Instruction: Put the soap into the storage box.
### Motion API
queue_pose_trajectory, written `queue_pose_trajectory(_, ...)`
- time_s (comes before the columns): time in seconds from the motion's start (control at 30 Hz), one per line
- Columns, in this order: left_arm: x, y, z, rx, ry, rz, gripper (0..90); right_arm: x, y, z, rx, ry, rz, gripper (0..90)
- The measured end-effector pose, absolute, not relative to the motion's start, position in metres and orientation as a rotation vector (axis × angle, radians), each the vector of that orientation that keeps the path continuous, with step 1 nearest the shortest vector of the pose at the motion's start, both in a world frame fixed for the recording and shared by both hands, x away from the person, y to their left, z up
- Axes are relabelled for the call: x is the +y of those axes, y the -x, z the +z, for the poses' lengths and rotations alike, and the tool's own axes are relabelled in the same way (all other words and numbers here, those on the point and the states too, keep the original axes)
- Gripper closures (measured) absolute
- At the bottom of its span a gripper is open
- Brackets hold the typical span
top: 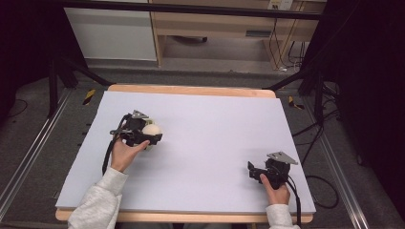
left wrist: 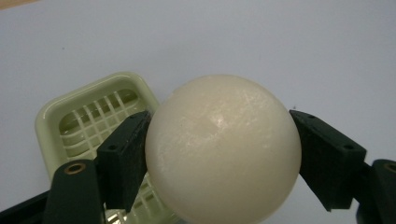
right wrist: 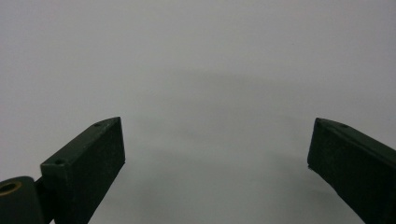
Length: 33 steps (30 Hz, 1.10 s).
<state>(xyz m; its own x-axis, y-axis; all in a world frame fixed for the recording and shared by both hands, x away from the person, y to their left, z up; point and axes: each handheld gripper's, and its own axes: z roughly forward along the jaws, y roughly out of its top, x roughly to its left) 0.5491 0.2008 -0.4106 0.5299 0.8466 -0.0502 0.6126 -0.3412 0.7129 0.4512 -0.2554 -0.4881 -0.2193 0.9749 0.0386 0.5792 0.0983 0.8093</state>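
Gripped between the two black jaws of the left gripper [left wrist: 223, 154] is a cream-white ball [left wrist: 223, 149], each jaw pressed against an opposite side at about its widest line. In the high view the ball [top: 152, 129] sits at the left-centre of the table, hidden in part by the left gripper [top: 143, 133] and the person's left hand [top: 125, 153].

Its surface looks smooth, hard and slightly glossy, with faint scuffs, so it is probably stiff and rather slippery; its weight cannot be told from the pictures. A hold across the middle, as now, seems the safest, since a grip above or below that line could squeeze it out. Being round, it has no long axis and points no particular way.

Just behind and below the ball in the left gripper view lies a pale green tray [left wrist: 93, 112] with a slotted grid floor and rounded corners; whether the ball touches it cannot be told.

Well apart, near the front right of the pale lilac table [top: 215, 124], the right gripper [top: 258, 171] is held in the right hand [top: 276, 191]; its jaws stand wide apart with nothing between them.
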Motion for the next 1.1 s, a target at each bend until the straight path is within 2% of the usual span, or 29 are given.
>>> queue_pose_trajectory(1.1,0.242,-0.572,-0.416,1.318,-1.994,0.475,23.9,-0.256,-0.451,-0.488,1.858,-1.522,0.986,4.4)
